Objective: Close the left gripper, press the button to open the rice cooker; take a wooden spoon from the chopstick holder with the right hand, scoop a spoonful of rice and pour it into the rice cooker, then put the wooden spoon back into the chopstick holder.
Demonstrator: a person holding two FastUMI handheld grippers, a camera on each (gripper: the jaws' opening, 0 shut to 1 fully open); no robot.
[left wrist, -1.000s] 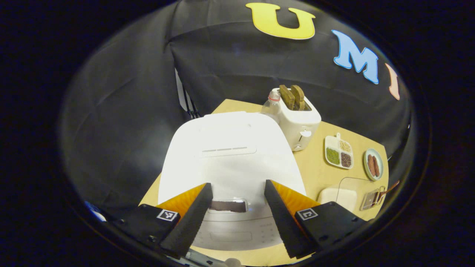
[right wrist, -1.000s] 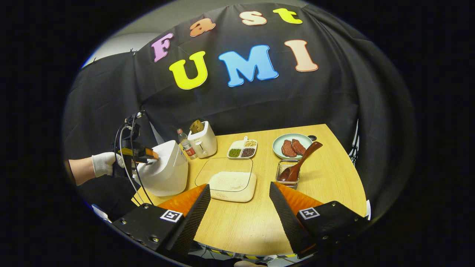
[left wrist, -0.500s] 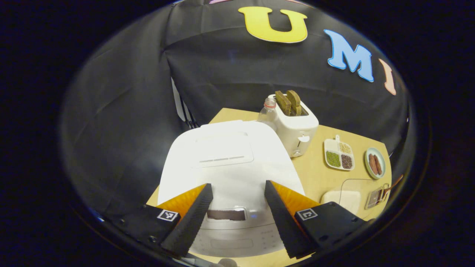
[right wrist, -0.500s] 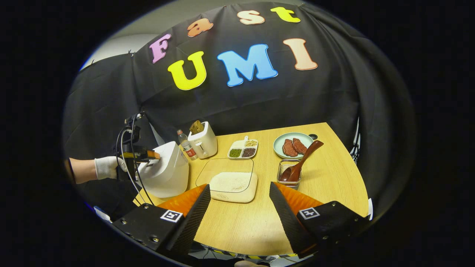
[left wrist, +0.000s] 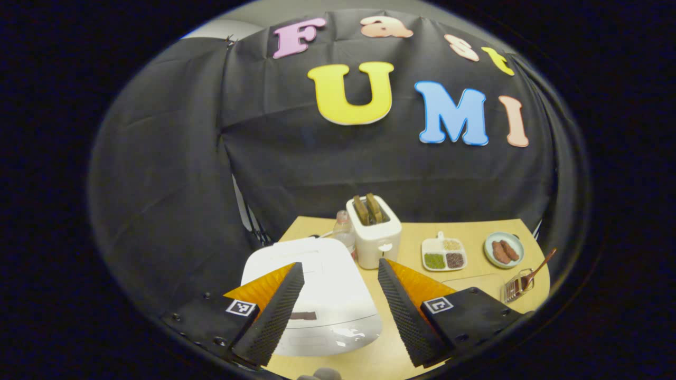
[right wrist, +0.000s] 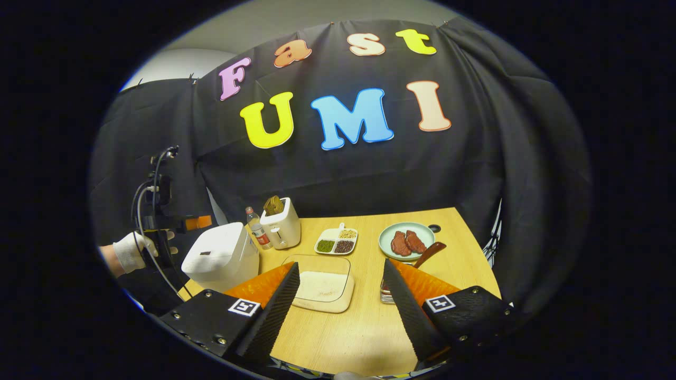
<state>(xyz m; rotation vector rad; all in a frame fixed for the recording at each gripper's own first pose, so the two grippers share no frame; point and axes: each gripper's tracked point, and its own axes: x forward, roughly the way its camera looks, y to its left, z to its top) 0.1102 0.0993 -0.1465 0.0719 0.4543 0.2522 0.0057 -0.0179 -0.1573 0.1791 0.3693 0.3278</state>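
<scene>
The white rice cooker [left wrist: 322, 295] stands at the table's left end with its lid down; a dark strip [left wrist: 303, 316] marks the front of the lid. My left gripper [left wrist: 339, 266] hangs open above and in front of the cooker, touching nothing. In the right gripper view a gloved hand [right wrist: 129, 252] holds the left gripper [right wrist: 182, 224] beside the rice cooker [right wrist: 222, 256]. My right gripper [right wrist: 340, 265] is open over the table's near side. The wooden spoon [right wrist: 429, 252] leans in the wire chopstick holder [right wrist: 385, 294], partly hidden by my right finger. The rice container [right wrist: 322, 285] lies between the fingers.
A toaster [right wrist: 280, 224] and a bottle [right wrist: 256, 228] stand behind the cooker. A divided dish of beans [right wrist: 336, 243] and a plate of meat [right wrist: 405, 241] sit toward the back. The black cloth wall closes the table's far and left sides.
My left gripper has drawn back and up from the cooker's lid, which now looks smaller and lower. The right gripper also rose and tilted, so its finger now covers part of the holder.
</scene>
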